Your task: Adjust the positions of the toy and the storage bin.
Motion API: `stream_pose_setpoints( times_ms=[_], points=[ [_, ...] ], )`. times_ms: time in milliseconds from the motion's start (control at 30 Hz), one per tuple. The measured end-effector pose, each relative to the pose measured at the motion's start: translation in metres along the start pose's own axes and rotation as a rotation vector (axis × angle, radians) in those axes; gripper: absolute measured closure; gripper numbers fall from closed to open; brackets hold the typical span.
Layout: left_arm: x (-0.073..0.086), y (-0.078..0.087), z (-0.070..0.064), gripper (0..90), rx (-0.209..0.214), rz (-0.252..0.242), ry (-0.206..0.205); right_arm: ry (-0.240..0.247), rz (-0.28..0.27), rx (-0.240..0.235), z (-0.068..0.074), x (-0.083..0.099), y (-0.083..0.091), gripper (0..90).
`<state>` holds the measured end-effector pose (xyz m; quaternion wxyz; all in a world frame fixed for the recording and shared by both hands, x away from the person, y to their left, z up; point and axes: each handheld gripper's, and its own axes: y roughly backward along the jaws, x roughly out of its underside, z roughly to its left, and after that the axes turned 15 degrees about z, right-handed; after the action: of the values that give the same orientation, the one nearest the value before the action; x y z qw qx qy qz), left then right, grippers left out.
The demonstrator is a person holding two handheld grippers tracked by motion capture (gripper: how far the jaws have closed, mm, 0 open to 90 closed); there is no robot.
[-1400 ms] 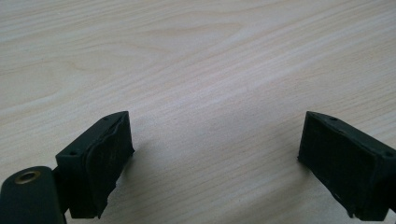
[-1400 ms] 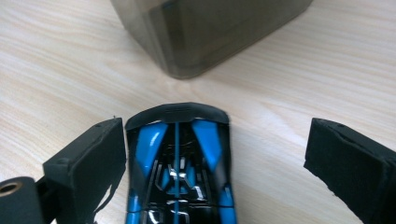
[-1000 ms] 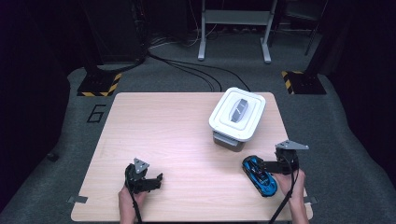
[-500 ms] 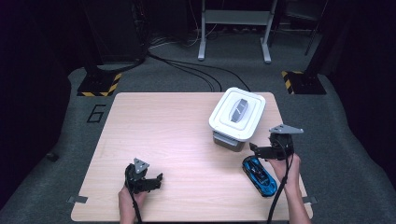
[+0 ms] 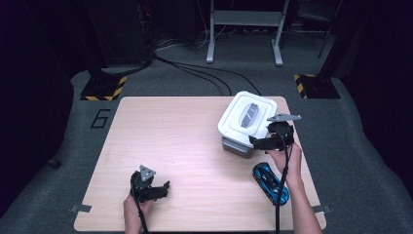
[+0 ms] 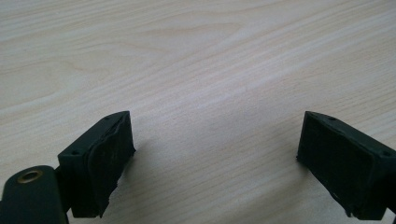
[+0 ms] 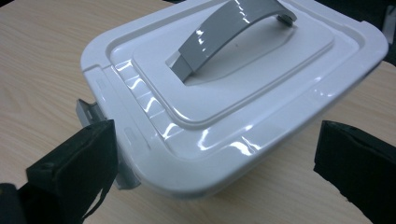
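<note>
From above, the near side of the white lidded box (image 5: 247, 122) is partly covered by my right gripper (image 5: 267, 143), and I cannot make out the grey clip on its wall there; my right gripper view shows that clip just beside my left-hand jaw, cut off by it. The same view crops the box's far corner at the frame edge, and what is inside the box is hidden under the shut lid with its grey handle (image 7: 224, 32). In my left gripper view I see nothing but bare wood grain between the jaws.

The table (image 5: 170, 146) is pale wood with rounded corners, standing on grey carpet. A "6" is marked on the floor off its left side, yellow-and-black striped feet sit at both far corners, and black cables trail across the floor toward a metal stand in the dark behind.

My right hand (image 5: 285, 156) reaches forward, holding its gripper low at the box's near corner, jaws spread wide on either side of that corner and gripping nothing. The blue toy car (image 5: 271, 183) lies on the table near my right forearm, apart from the box. My left gripper (image 5: 157, 191) rests low at the table's near left, jaws spread and empty.
</note>
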<state>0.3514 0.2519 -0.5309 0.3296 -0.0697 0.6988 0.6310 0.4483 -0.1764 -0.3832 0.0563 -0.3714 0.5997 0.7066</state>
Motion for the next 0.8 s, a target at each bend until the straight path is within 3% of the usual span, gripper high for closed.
stream_pose_setpoints(
  times_ms=[233,500,533,800],
  points=[
    [0.000,0.000,0.000,10.5,-0.002,0.000,-0.003,-0.008,0.009,0.013,0.005,-0.020,-0.011,0.3],
    [0.000,0.000,0.000,10.6,-0.003,0.001,-0.004,-0.044,0.002,0.040,0.009,-0.043,-0.030,14.1],
    [0.000,0.000,0.000,10.7,-0.003,-0.001,0.001,-0.059,0.003,0.058,0.009,-0.048,-0.034,19.2],
    [0.000,0.000,0.000,12.0,0.003,-0.003,-0.001,-0.106,-0.012,0.118,0.012,-0.060,-0.045,33.2]
  ],
)
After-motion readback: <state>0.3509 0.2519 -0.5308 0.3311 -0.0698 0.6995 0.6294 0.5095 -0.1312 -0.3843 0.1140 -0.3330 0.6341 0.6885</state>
